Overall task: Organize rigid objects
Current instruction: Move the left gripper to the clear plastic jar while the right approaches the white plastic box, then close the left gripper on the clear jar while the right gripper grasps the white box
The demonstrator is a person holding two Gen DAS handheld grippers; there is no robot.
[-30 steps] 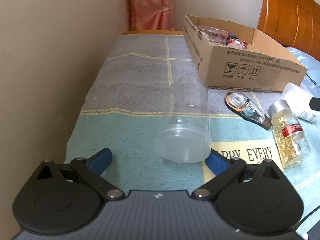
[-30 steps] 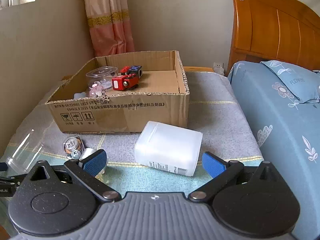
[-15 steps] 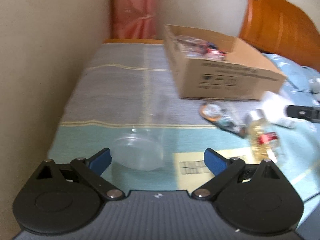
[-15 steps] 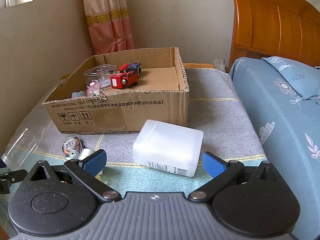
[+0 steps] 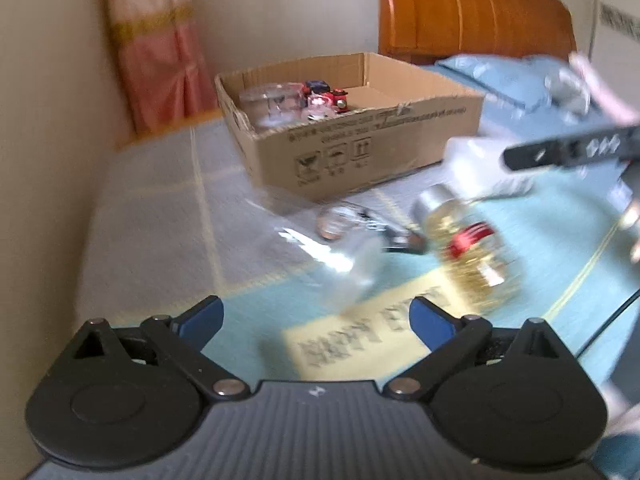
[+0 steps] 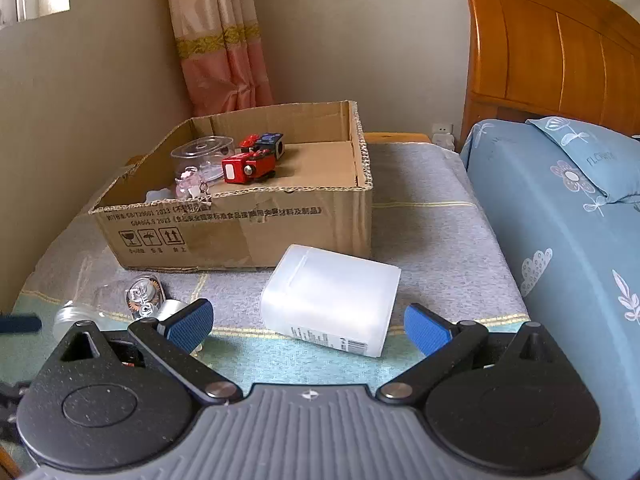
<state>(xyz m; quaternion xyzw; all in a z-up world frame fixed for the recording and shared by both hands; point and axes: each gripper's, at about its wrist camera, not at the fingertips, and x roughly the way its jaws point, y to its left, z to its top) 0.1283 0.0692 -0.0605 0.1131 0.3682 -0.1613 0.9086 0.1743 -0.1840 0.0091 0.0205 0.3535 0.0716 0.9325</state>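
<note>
My left gripper [image 5: 316, 318] is open and empty; the view is blurred. Just beyond its tips lies a clear plastic cup [image 5: 320, 248] on its side. Right of it are a small round clear item [image 5: 340, 222] and a pill bottle [image 5: 466, 248] with a silver cap. My right gripper [image 6: 308, 322] is open and empty, with a white translucent plastic box [image 6: 332, 300] lying just ahead between its fingers. An open cardboard box [image 6: 240, 224] stands behind, holding a red toy train [image 6: 250, 166] and a clear round container [image 6: 202, 152].
The objects lie on a cloth-covered table [image 6: 432, 240]. A wall runs along the left. A bed with blue bedding [image 6: 560, 240] and a wooden headboard [image 6: 552, 60] is at the right. A pink curtain [image 6: 224, 52] hangs behind the box.
My left gripper has swung right and tilted, so the cardboard box and pill bottle now sit nearer its centre. My right gripper has moved slightly closer to the white box.
</note>
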